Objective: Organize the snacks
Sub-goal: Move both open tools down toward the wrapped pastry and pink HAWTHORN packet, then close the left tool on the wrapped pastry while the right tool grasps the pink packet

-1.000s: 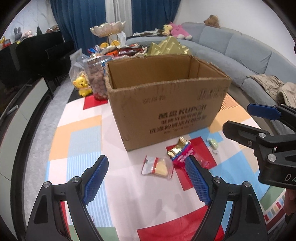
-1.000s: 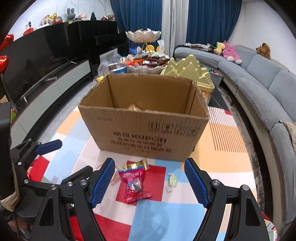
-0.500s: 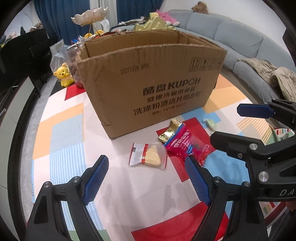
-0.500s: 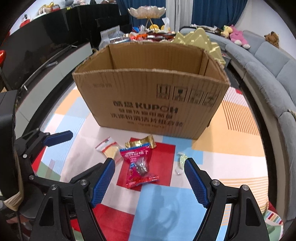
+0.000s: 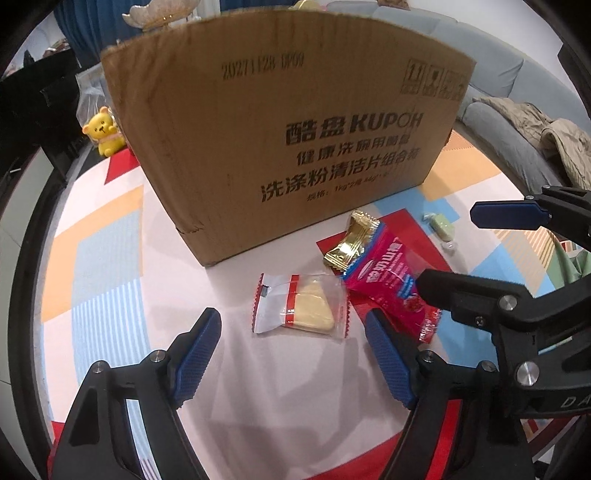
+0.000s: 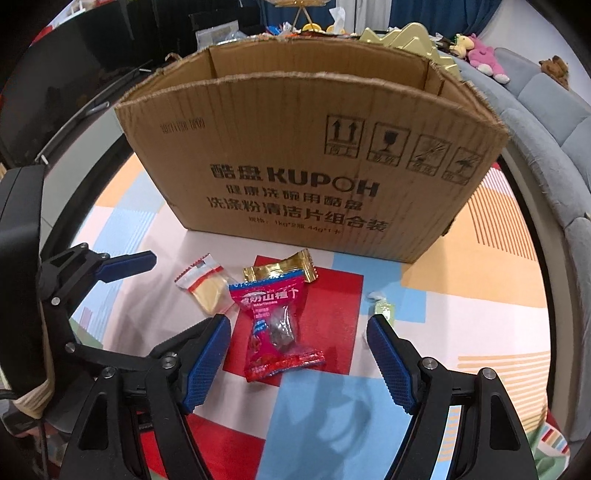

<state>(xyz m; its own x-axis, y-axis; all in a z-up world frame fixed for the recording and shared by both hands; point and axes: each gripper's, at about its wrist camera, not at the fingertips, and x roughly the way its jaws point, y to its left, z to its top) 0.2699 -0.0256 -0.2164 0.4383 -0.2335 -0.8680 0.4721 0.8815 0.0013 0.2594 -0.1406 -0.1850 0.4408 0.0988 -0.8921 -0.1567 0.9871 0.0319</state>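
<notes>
An open cardboard box (image 5: 288, 147) (image 6: 314, 162) stands on the colourful tablecloth. In front of it lie a clear packet with a yellow cake (image 5: 301, 308) (image 6: 208, 286), a gold wrapper (image 5: 351, 243) (image 6: 280, 269), a red hawthorn packet (image 5: 391, 280) (image 6: 277, 325) and a small green candy (image 5: 441, 227) (image 6: 382, 308). My left gripper (image 5: 295, 354) is open, low over the table, with the cake packet just ahead between its fingers. My right gripper (image 6: 299, 358) is open, with the red packet between its fingers.
A yellow bear toy (image 5: 101, 129) sits left of the box. Behind the box are a gold pointed box (image 6: 402, 33) and piled snacks. A grey sofa (image 6: 546, 110) curves along the right, with a beige jacket (image 5: 546, 133) on it.
Both grippers have moved down and forward toward the snacks in front of the box. The packets now lie close between the open fingers. Nothing has been taken hold of.
</notes>
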